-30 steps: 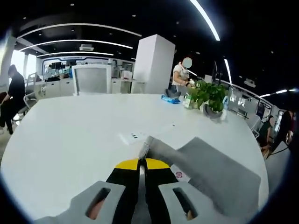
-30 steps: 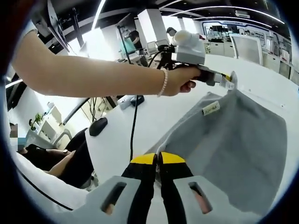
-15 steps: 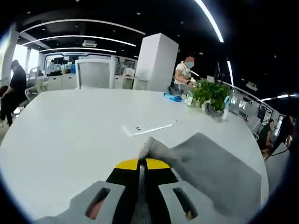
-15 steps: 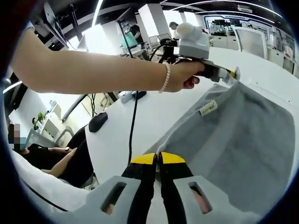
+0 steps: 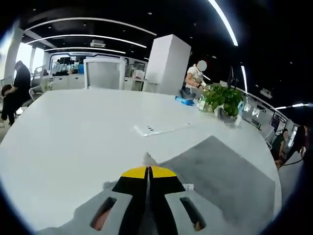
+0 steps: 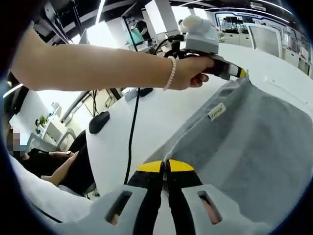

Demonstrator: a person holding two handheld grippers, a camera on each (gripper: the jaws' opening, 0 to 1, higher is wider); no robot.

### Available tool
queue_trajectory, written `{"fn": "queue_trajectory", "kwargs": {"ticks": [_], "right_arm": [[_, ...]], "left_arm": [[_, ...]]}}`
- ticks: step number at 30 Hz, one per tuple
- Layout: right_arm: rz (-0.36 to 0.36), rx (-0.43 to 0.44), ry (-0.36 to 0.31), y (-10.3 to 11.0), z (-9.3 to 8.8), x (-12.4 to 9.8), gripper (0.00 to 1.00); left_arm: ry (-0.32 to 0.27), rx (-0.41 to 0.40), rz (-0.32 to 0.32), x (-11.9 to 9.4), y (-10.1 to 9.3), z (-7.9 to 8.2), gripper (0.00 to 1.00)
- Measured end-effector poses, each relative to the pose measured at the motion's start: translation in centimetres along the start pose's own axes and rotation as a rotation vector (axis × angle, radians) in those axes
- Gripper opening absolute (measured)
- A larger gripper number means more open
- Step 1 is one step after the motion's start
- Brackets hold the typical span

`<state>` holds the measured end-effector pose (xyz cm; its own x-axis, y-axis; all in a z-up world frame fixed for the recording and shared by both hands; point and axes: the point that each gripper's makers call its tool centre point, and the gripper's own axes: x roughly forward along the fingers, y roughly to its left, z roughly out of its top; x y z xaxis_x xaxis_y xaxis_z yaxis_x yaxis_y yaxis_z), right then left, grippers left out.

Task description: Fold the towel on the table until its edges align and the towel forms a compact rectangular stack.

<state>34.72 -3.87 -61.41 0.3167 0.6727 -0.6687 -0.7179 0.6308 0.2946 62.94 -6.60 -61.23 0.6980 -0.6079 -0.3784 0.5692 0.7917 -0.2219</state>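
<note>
Left tool (image 5: 147,172): yellow-tipped jaws pressed together on one corner of the grey terry-cloth towel (image 5: 215,171). Right tool (image 6: 165,168): jaws likewise clamped on the neighbouring corner of the same edge. The towel spreads away from both tools across the smooth white tabletop (image 5: 73,127), near its rim. In the right gripper view the left tool (image 6: 239,73) appears at the towel's far corner, beside a small sewn label (image 6: 215,111). Judgement: carry both corners level and together, keeping the edge taut, so the hems meet squarely. The cloth looks soft, limp, finely napped.
</note>
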Motion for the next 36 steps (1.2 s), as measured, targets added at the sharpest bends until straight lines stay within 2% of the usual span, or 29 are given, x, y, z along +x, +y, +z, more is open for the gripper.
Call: {"fn": "queue_trajectory", "kwargs": {"ticks": [8,12,18,21,29,33,36], "right_arm": [[0.003,0.012,-0.010,0.0,0.2,0.4,0.00],[0.033,0.033,-0.023,0.8,0.4,0.4,0.00],[0.008,0.001,-0.037,0.6,0.8,-0.5,0.00],[-0.025,-0.042,-0.040,-0.4,1.1,-1.7,0.00],[-0.105,-0.068,-0.065,-3.9,1.5,-5.2,0.00],[-0.146,-0.064,-0.080,-6.2,1.6,-7.2,0.00],[-0.172,-0.070,-0.085,-7.7,1.7,-8.7,0.00]], "left_arm": [[0.002,0.006,0.018,-0.8,0.6,0.0,0.02],[-0.001,0.001,0.028,-1.5,0.7,0.1,0.02],[0.001,0.000,0.037,-2.9,0.3,0.0,0.02],[-0.007,-0.009,0.045,-3.9,0.1,0.1,0.02],[-0.020,-0.026,0.070,-6.7,-1.8,-0.8,0.02],[0.007,0.040,0.082,-8.1,-3.3,-1.7,0.02],[0.004,0.050,0.078,-8.9,-4.3,-1.8,0.02]]}}
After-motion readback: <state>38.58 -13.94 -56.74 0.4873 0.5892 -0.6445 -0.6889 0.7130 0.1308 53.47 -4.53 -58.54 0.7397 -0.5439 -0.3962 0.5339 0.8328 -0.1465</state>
